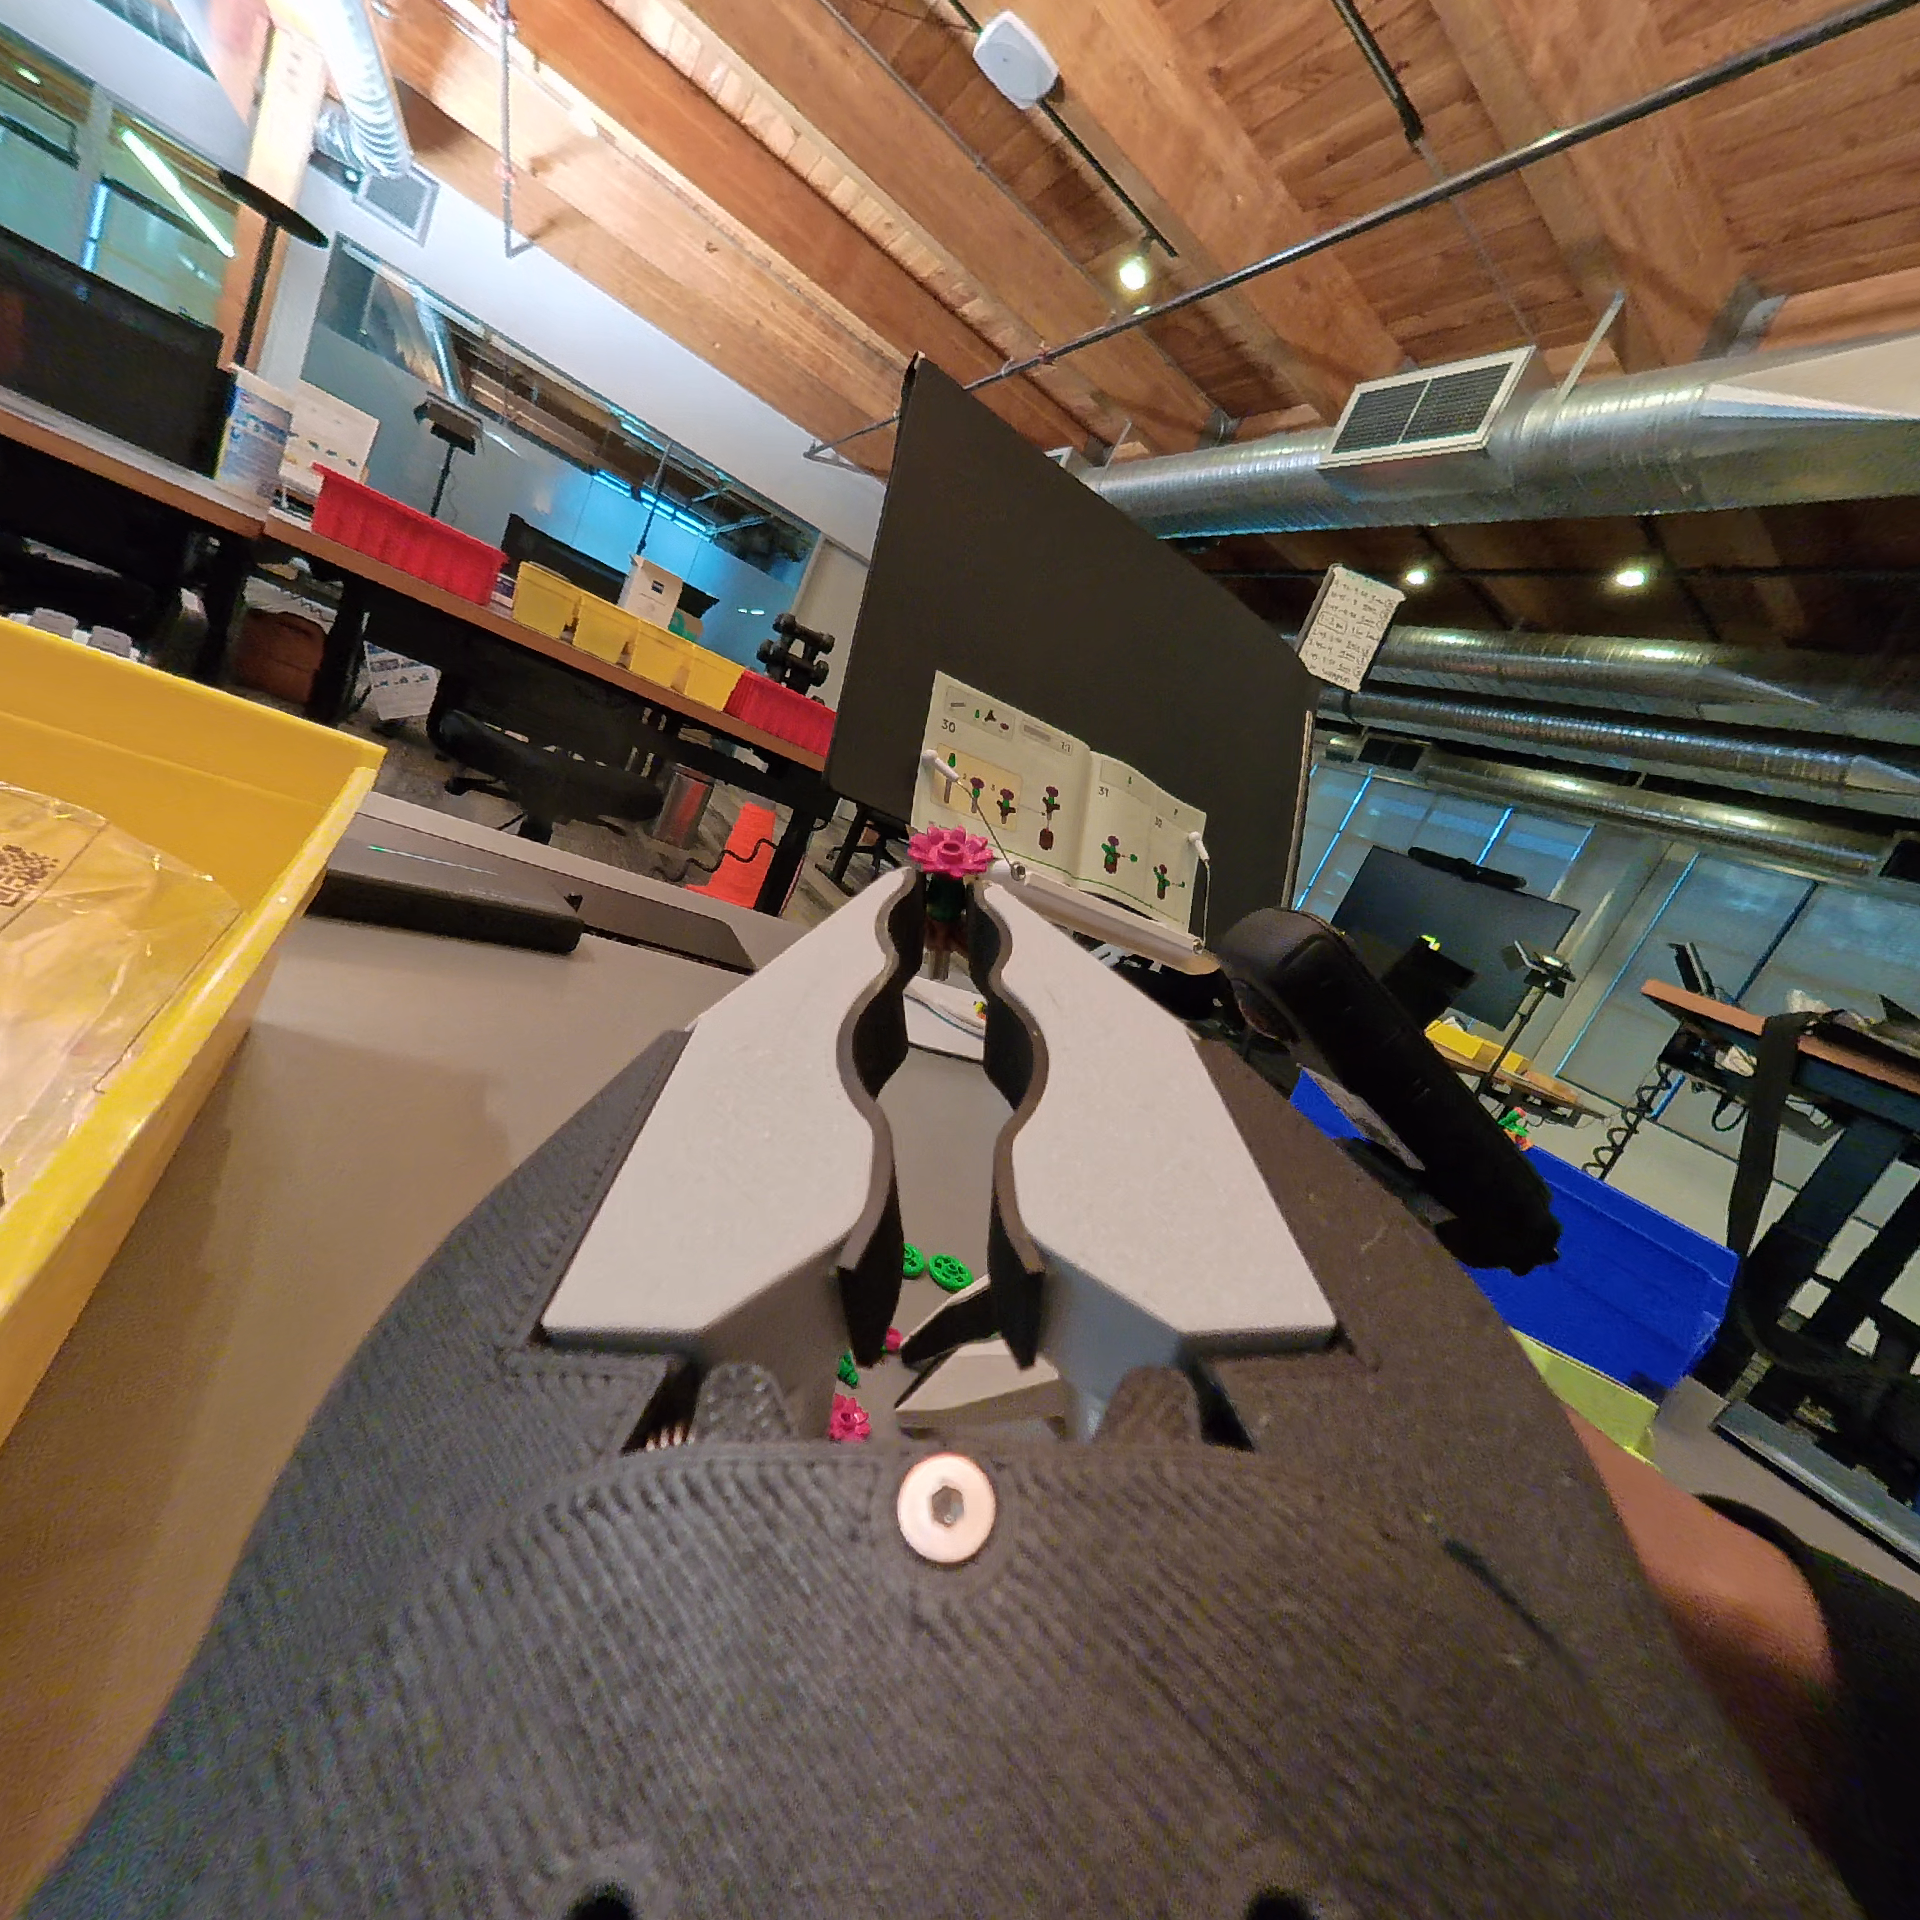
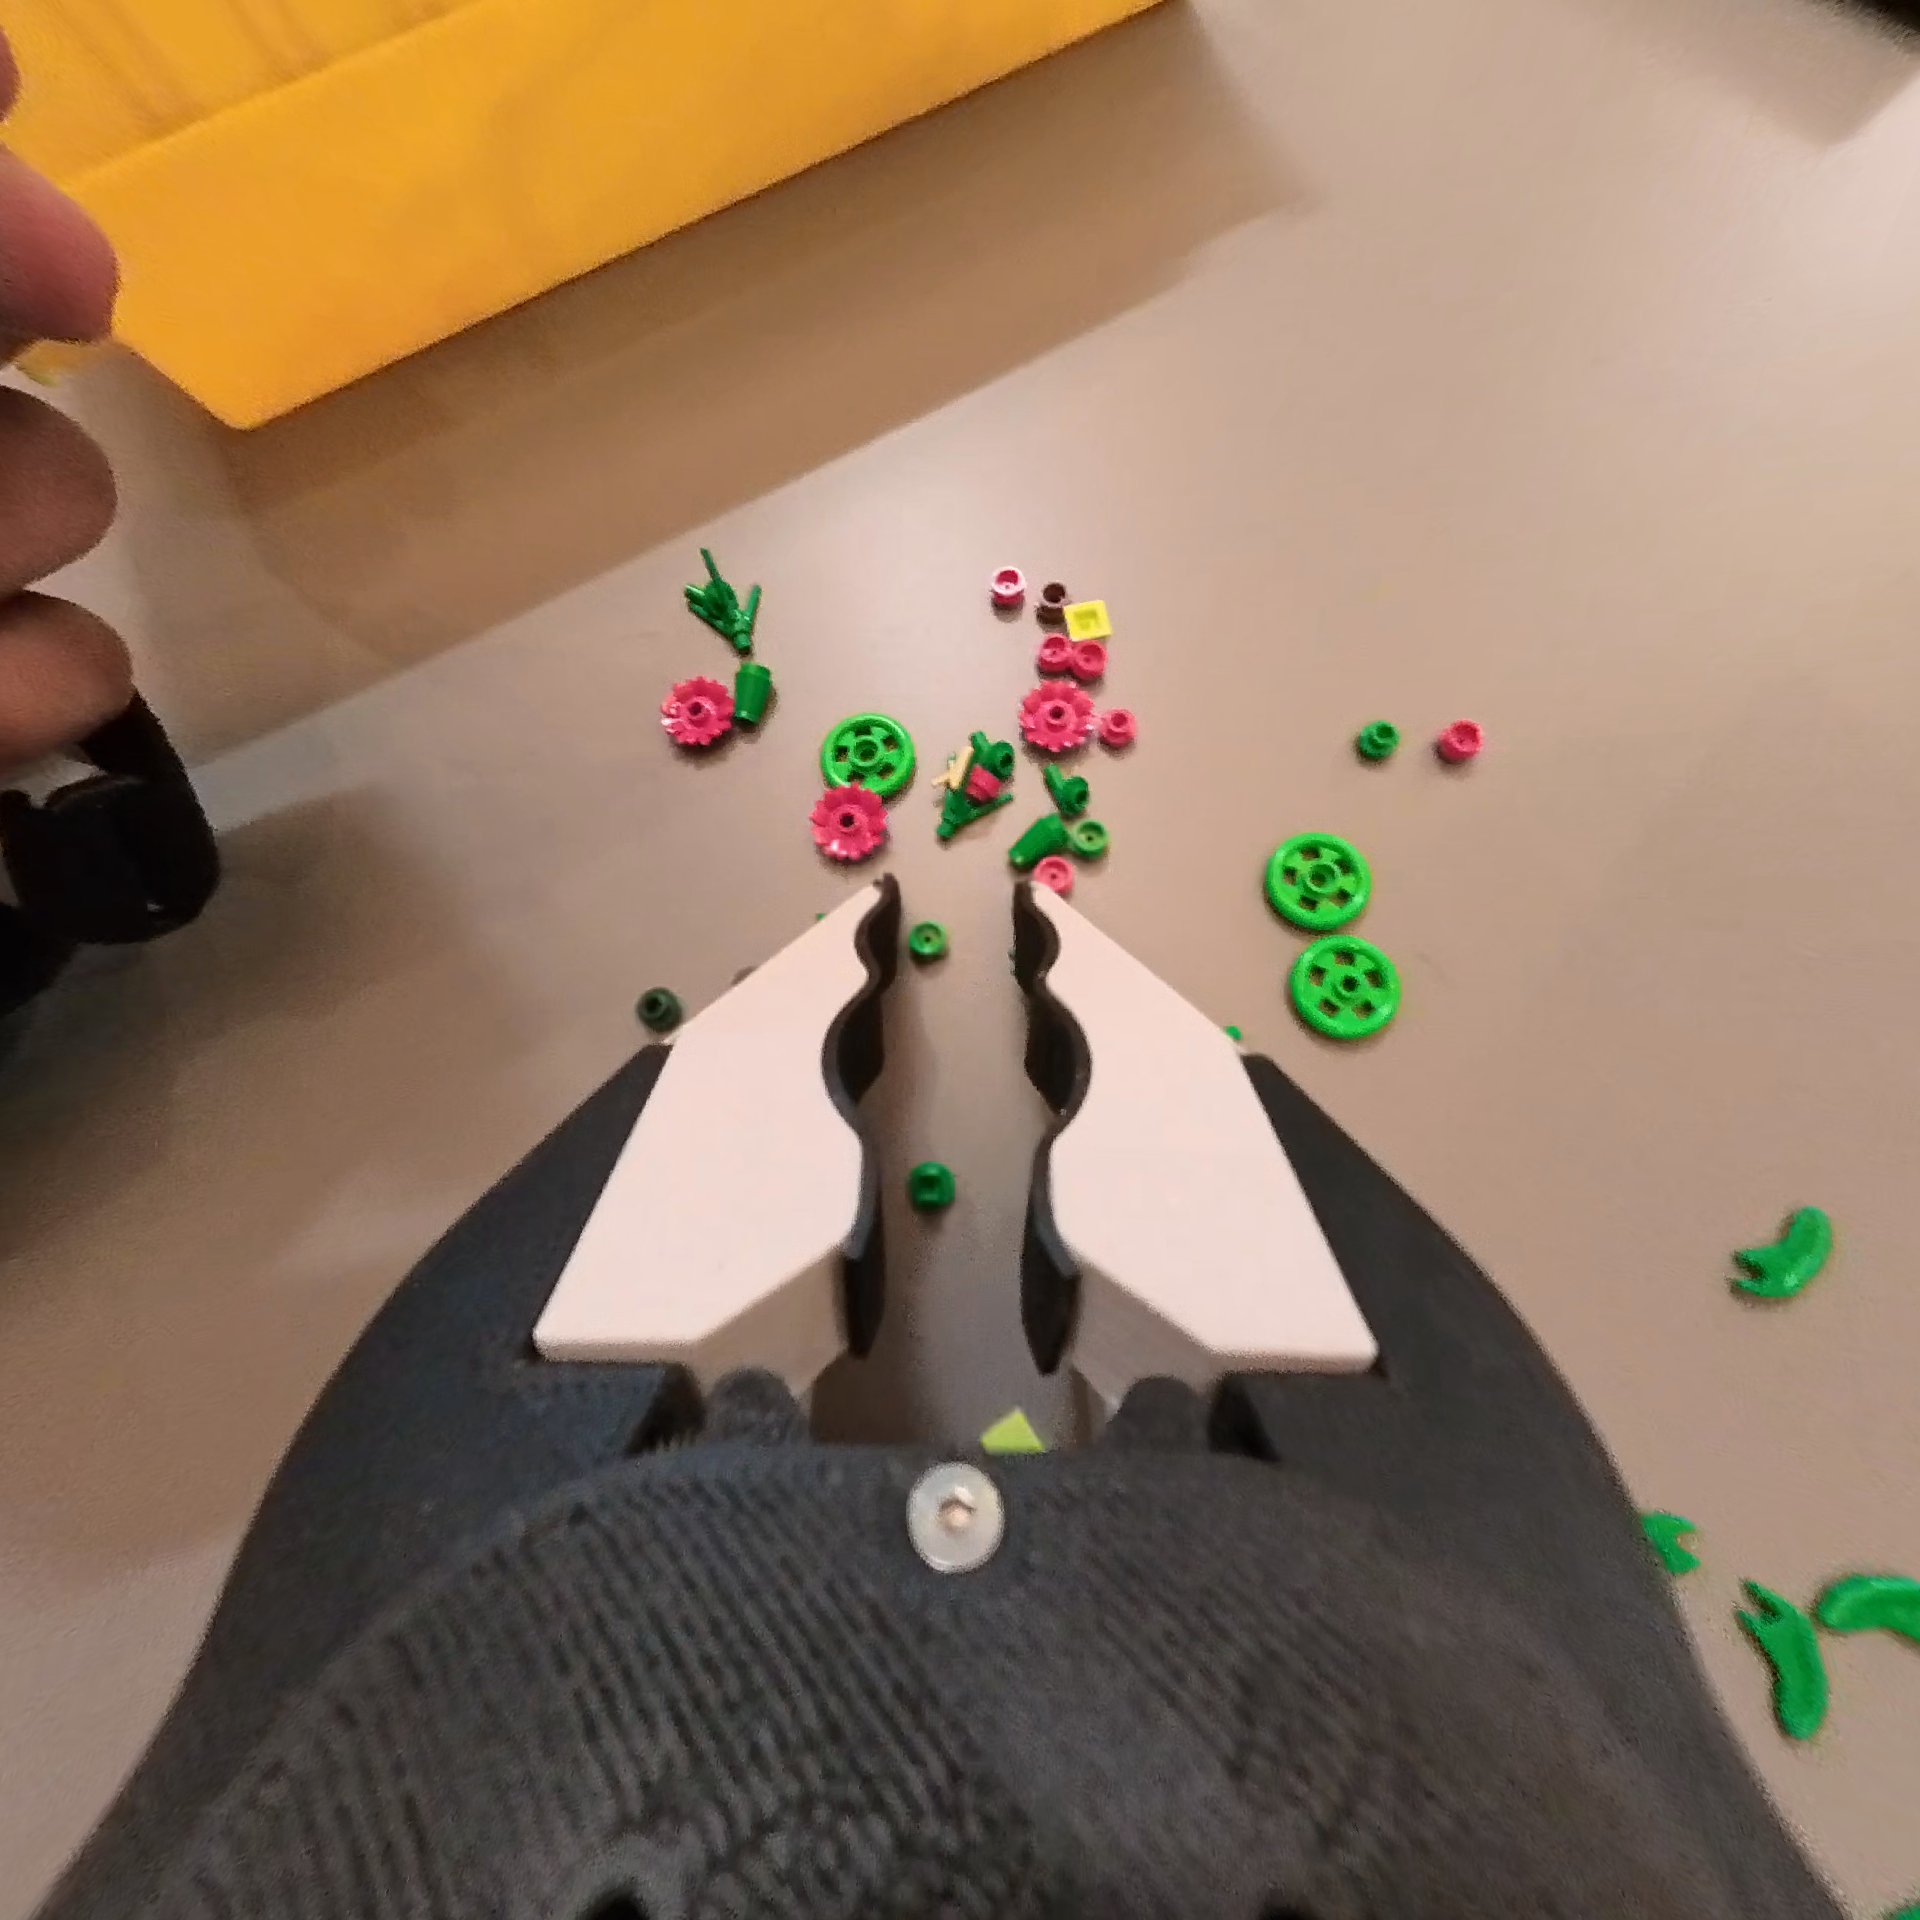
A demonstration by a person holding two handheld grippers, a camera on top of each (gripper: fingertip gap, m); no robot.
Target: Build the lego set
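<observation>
My left gripper (image 1: 948, 904): fingers pinched on a small flower build (image 1: 948, 854) at the tips, held upright, pink bloom on top, dark stem and brown base between the pads. Raised off the table (image 1: 436, 1091).

Seen beneath it, between its fingers: two green wheels (image 1: 932, 1264) and a pink flower (image 1: 849, 1417) on the table, with the tip of my right gripper (image 1: 966, 1361).

To its left: yellow bin (image 1: 177, 883), a clear bag inside.

Beyond its tips: instruction booklet (image 1: 1060, 821), open, propped against a black board (image 1: 1060, 623). Blue bin (image 1: 1621, 1288) to the right.

My right gripper (image 2: 954, 902): jaws apart, nothing between them, pointed down at the table.

Within its gap: two dark green studs (image 2: 930, 1184), lying on the table.

Just past its tips: loose pile of parts. Pink flowers (image 2: 848, 822), pink studs (image 2: 1070, 657), green stems (image 2: 727, 608), one yellow tile (image 2: 1088, 620).

Right of the tips: two more bright green wheels (image 2: 1317, 881), one above the other, close together.

Far right edge: curved green leaves (image 2: 1782, 1252), scattered, somewhat blurred.

Far end: the yellow bin's wall (image 2: 416, 208).

Left edge: a hand (image 2: 52, 436), blurred.
</observation>
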